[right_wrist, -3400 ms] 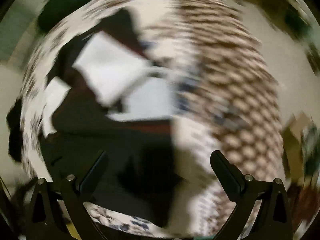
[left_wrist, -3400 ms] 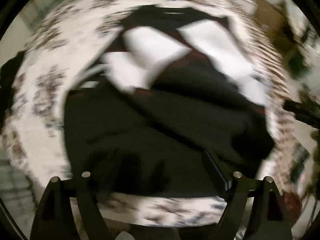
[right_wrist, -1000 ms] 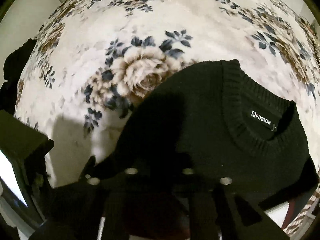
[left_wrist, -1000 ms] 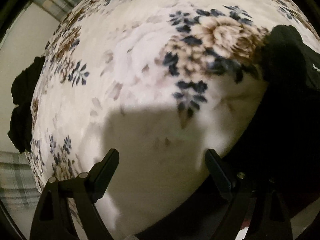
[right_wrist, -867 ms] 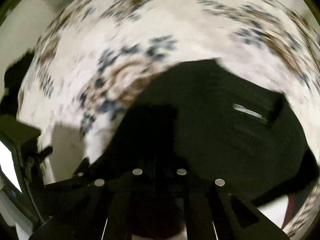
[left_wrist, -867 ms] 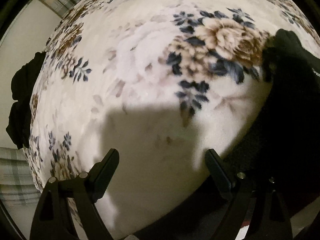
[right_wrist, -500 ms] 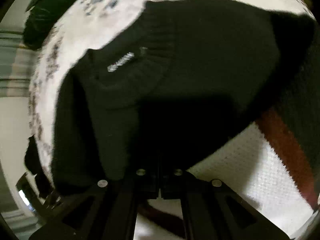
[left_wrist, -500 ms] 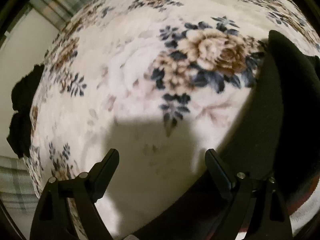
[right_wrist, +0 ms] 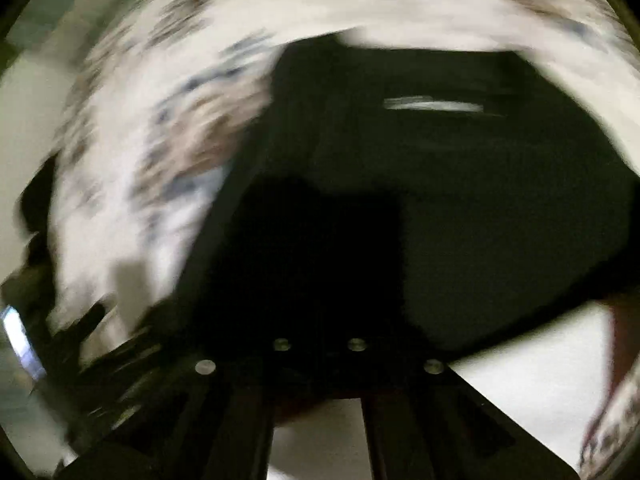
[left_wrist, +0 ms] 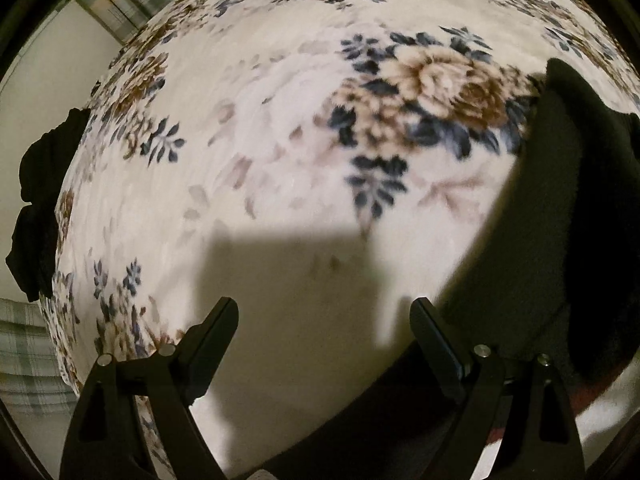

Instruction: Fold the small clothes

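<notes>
A black knit sweater (right_wrist: 460,208) with white and dark red panels lies on a floral blanket (left_wrist: 280,140). In the right wrist view, which is blurred by motion, its white neck label (right_wrist: 432,105) shows. My right gripper (right_wrist: 320,320) is shut on the sweater's black fabric near the neck. In the left wrist view the sweater (left_wrist: 568,240) fills the right side. My left gripper (left_wrist: 324,320) is open and empty, low over bare blanket just left of the sweater's edge.
A dark garment (left_wrist: 44,200) hangs over the blanket's left edge. Plaid fabric (left_wrist: 28,360) shows at the lower left beyond the blanket. The other gripper's body (right_wrist: 60,344) sits at the right wrist view's lower left.
My right gripper has closed on the sweater and swings with it, so the neck label shifts across its view. My left gripper stays open over the blanket and has moved slightly.
</notes>
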Motion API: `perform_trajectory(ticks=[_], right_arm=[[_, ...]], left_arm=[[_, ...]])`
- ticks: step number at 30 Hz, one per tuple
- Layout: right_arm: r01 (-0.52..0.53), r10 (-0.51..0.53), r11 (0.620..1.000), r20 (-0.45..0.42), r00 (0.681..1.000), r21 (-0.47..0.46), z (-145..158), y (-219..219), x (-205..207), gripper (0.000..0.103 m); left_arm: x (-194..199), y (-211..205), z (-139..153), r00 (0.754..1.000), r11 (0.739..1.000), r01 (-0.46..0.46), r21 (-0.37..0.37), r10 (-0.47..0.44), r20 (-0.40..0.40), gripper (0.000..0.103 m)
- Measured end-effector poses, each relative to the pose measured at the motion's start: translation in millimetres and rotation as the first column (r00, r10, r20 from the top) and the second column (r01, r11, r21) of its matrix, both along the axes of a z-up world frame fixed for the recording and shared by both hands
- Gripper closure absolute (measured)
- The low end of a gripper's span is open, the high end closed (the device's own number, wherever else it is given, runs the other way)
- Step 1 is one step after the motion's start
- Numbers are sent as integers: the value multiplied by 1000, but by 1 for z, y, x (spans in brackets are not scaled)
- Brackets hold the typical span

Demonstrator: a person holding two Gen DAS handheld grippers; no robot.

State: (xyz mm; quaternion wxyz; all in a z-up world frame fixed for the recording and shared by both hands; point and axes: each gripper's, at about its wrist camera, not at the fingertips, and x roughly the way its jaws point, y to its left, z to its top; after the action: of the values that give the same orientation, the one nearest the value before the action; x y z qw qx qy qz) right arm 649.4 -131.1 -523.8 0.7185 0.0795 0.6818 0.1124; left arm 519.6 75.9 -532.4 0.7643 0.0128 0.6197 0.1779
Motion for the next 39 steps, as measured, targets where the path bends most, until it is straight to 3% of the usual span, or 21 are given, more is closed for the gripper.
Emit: perform_trajectory(ticks=[3,5,6,7,9,12,13,14,15,19,20,22,23,25,27,29,32,34,36,39], right_arm=[[109,-91,980,-112,989,164,-13,-42,-5,100],[98,-75,977,-125,989,189,-4,-59,-18,75],[90,-67,971,-110,992,220,4,-68,-30,54],[92,-66,959,-106,992,269,8,-76,-40,44],[112,-70,935,-135,988,336,8,-90,-62,39],[60,-2,943,-176,984,326,-14,-88,-91,39],[33,22,947,-167,986,321,-20,-82,-95,44],[-20,56,958,-118,991,287,-21,-75,-101,56],[-42,66,970,-95,993,239,-20,-71,-103,96],[75,-75,987,-2,997,141,5,-104,-118,97],[74,-74,989,-4,997,127,3,-111,-122,97],[87,-67,978,-107,992,192,-16,-126,-131,93],[101,-73,970,-133,989,221,-18,-132,-137,87],[117,-87,962,-130,988,247,-5,-150,-149,63],[172,-150,950,-102,983,259,19,-178,-170,52],[251,-229,933,-111,967,259,32,-222,-205,51],[369,-348,915,-142,927,164,30,-273,-276,47],[458,-430,881,-206,879,116,13,-296,-325,47],[540,-506,836,-244,827,97,2,-306,-370,47],[594,-556,801,-278,783,73,-16,-305,-404,47]], left_arm=[[-6,-1,3,1000,1000,9,-8,-9,2,15],[-12,0,9,1000,1000,10,-18,-10,11,15],[-14,-1,11,1000,1000,10,-23,-10,13,15],[-17,-2,13,1000,1000,12,-28,-12,15,15],[-24,-7,18,1000,999,22,-28,-21,18,15],[-36,-16,23,1000,999,29,-21,-28,11,15],[-41,-19,25,999,1000,30,-9,-30,11,15],[-45,-21,26,999,1000,30,-3,-30,10,15],[-50,-23,26,1000,1000,28,1,-28,8,15],[-71,-28,26,1000,999,19,25,-19,-12,15],[-75,-27,26,1000,1000,13,23,-12,-17,15],[-86,-29,26,1000,1000,-3,18,3,-29,15],[-90,-30,28,1000,1000,-4,17,5,-29,15],[-103,-36,32,1000,1000,-1,25,2,-23,15],[-116,-42,34,1000,1000,5,15,-5,-20,15],[-134,-51,32,999,1000,16,9,-16,-32,15],[-158,-62,25,998,1000,18,-5,-18,-67,15],[-170,-68,21,996,1000,20,-9,-21,-88,15],[-186,-75,15,994,1000,30,-2,-30,-107,15],[-205,-84,8,990,999,48,4,-47,-135,15]])
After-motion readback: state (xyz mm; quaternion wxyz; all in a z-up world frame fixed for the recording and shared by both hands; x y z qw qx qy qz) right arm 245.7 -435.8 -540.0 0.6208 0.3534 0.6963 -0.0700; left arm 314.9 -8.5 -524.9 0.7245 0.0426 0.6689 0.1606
